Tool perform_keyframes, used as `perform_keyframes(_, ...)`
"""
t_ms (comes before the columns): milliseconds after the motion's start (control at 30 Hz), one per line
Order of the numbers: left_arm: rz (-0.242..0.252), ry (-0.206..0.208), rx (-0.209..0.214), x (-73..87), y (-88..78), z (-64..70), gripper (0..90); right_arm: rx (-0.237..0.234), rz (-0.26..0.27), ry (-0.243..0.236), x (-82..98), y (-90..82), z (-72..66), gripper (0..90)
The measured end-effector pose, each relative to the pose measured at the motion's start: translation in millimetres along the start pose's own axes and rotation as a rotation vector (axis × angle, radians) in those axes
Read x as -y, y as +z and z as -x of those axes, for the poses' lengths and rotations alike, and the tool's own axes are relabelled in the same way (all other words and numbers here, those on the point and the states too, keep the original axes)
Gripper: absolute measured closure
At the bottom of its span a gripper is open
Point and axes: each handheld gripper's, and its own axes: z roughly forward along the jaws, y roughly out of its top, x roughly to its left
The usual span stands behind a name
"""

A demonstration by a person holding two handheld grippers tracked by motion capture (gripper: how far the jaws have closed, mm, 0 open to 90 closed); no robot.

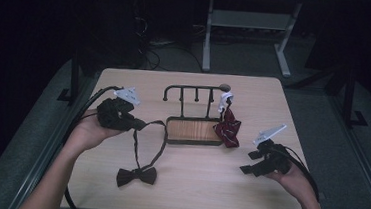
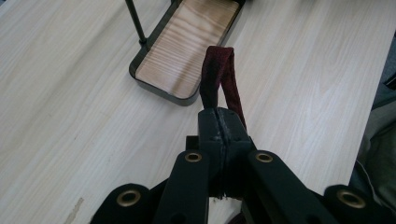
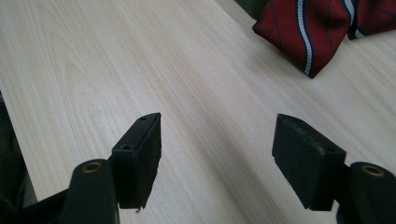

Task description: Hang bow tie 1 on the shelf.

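Left of rack (image 1: pixel 195 116), left tongs (image 1: pixel 139 125) pinching bow tie strap (image 2: pixel 219 77), right tongs (image 3: pixel 217 158) agape

Lighting and picture quality, my station. High view: the room around my table (image 1: pixel 186 195) is sitting in near darkness, and only the tabletop is catching light from above; the far corners are fading. Left gripper view: even, soft light is showing the wood grain crisply, while my close jaws are blurring slightly. Right gripper view: bright, no glare; faint shadows are lying under my jaws.
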Motion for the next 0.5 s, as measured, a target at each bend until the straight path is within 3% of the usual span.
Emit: perform_keyframes(500, 0.004, 0.001, 0.029, -16.3, -5.8, -9.1, 89.7, -0.007, 0.006, 0.005, 1.3, 0.5, 3.6, 32.5)
